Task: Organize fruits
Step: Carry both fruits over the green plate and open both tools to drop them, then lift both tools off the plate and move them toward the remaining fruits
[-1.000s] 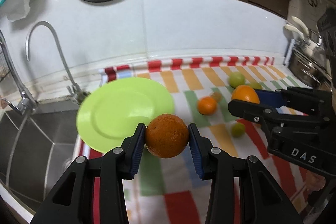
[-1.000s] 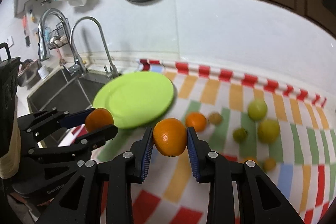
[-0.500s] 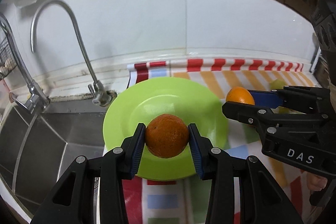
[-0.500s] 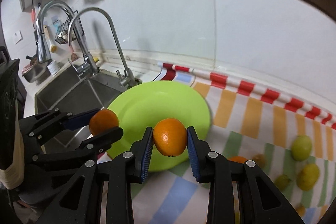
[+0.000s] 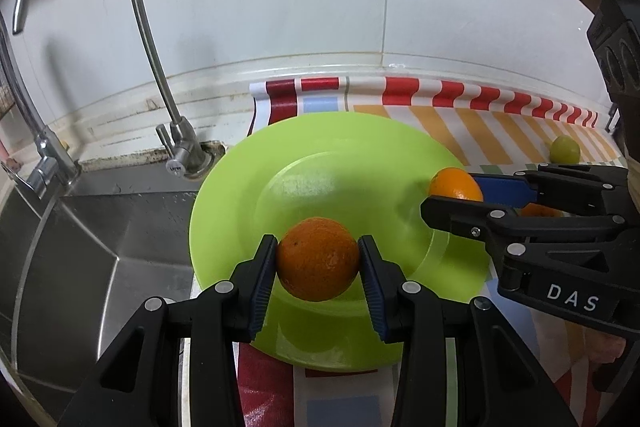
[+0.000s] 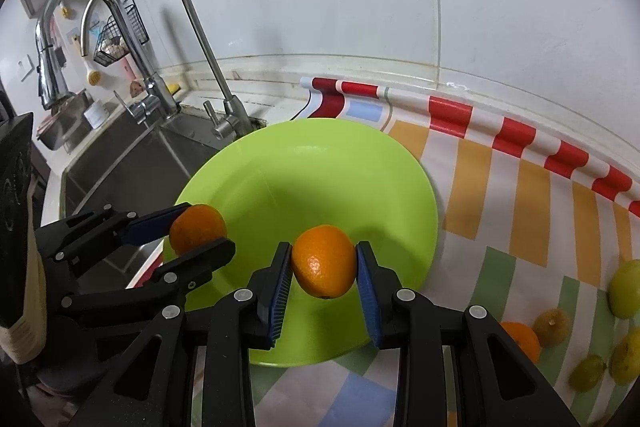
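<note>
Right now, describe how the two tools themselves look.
Both are matte black plastic with silver screws and ribbed blue pads. The left tool and right tool match in shape; the right one's body bears white letters "DAS". No cables show.

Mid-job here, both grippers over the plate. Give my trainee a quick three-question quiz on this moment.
1. True or false: the green plate already has fruit lying on it.
2. What does the left gripper hold?
3. The right gripper is: A) open B) shut on an orange C) out of view.

Key:
1. False; its surface shows bare.
2. A dark orange, clamped between the blue pads.
3. B; it grips a bright orange above the plate.
</note>
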Demonstrator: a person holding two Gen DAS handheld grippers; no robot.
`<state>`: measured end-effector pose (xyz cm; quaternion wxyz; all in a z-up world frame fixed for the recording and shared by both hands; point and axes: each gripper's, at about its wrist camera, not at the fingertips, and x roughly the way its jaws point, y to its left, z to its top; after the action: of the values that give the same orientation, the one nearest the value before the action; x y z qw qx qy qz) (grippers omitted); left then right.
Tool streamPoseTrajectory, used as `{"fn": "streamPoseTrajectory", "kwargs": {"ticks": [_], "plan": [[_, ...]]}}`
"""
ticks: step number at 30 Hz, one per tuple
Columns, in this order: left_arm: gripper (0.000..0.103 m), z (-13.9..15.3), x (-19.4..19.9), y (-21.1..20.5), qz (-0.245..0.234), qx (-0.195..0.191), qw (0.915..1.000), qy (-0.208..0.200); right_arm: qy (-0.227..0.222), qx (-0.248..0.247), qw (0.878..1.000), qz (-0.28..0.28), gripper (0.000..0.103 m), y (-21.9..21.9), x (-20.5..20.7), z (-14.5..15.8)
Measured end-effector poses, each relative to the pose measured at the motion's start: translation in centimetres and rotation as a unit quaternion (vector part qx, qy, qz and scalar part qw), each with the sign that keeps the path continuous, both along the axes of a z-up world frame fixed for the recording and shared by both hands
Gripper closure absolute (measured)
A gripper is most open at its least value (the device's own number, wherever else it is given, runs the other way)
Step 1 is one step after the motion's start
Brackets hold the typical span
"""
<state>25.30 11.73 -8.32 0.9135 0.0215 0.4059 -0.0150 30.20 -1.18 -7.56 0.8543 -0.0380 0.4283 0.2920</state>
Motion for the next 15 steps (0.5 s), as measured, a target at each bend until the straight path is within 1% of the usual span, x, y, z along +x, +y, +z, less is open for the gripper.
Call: {"fn": "streamPoseTrajectory", "kwargs": {"ticks": [2,4,5,6,10,14,15], "plan": [[0.062,-0.2,0.1,0.2,0.004,-0.003,1.0,0.002,-0.001,0.004,1.0,0.0,0.07,0.0,0.1,0.0],[0.062,-0.2,0.0,0.3,0.007,-0.005,1.0,0.001,-0.003,0.007,1.0,-0.003,0.067,-0.1,0.1,0.2],[0.06,0.0,-0.2,0.3,0.007,-0.005,1.0,-0.003,-0.005,0.008,1.0,-0.006,0.063,-0.3,0.1,0.3],[0.057,0.1,-0.3,0.3,0.008,-0.004,0.9999,-0.005,-0.005,0.01,1.0,-0.009,0.06,-0.4,0.0,0.4],[0.054,0.9,-1.1,0.1,0.016,0.001,0.9998,-0.013,-0.018,0.006,1.0,-0.016,0.06,-1.1,-0.7,1.0],[0.043,2.2,-2.6,-0.5,0.023,0.007,0.9993,-0.029,-0.027,0.008,0.999,-0.023,0.06,-1.9,-1.7,1.8],[0.042,2.6,-3.0,-0.6,0.025,0.009,0.999,-0.035,-0.031,0.008,0.999,-0.026,0.06,-2.2,-2.2,2.1]]}}
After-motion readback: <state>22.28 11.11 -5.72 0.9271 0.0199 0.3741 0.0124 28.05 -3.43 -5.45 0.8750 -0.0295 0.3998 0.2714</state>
